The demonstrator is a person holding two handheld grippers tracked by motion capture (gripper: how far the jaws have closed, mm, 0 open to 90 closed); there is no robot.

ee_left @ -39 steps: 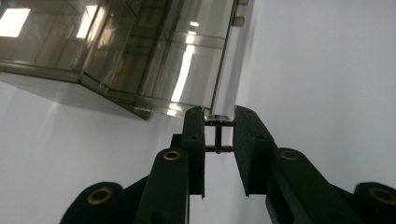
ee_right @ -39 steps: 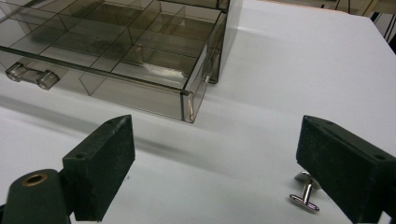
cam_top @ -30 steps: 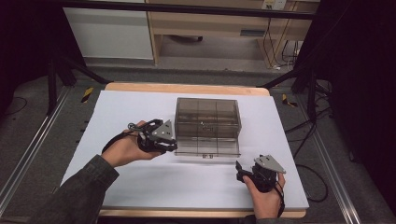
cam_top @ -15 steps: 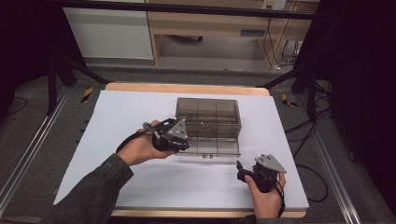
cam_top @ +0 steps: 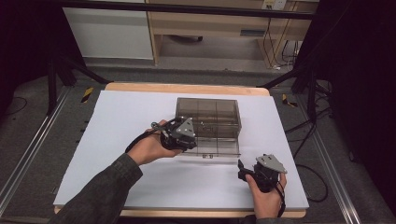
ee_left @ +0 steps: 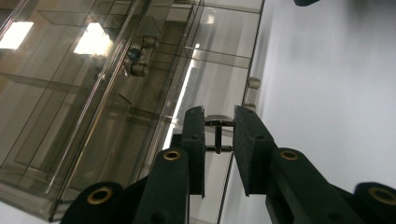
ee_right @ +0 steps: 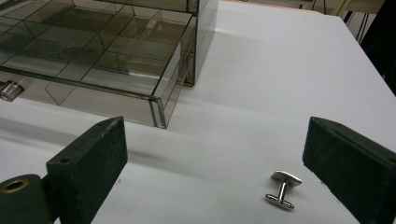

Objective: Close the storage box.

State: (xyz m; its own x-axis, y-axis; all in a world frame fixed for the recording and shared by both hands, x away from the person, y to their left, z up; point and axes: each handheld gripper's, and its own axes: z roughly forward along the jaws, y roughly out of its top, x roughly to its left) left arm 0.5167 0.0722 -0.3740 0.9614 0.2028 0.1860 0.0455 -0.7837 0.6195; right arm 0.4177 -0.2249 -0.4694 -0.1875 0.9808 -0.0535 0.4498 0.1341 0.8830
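We looked down from the high view on a white table top [cam_top: 116,140] with a smoky transparent drawer box [cam_top: 208,114] near its middle, its lower drawer [cam_top: 212,148] pulled out toward the person. We take that box as our landmark. The left gripper [cam_top: 189,140], held in the person's left hand [cam_top: 152,147], was at the box's front left corner, over the open drawer. The right gripper [cam_top: 242,169], held in the right hand [cam_top: 266,196], sat on the near side of the box, off its front right corner and well apart from it. From this height we could not tell what either claw held or how wide it stood. The left gripper view [ee_left: 219,149] added what the high view could not: its two black jaws were closed narrowly on a small silver cufflink [ee_left: 217,135], pinched by its post, with the drawer's tinted dividers [ee_left: 140,107] just beyond and a small silver knob on the drawer front [ee_left: 252,84]. The right gripper view [ee_right: 215,158] showed its jaws spread wide with nothing between the pads, and a second silver cufflink [ee_right: 282,187] lying on the white surface between them, nearer one jaw, touching neither. The corner of the open drawer [ee_right: 159,105] rose beyond it, near but apart.
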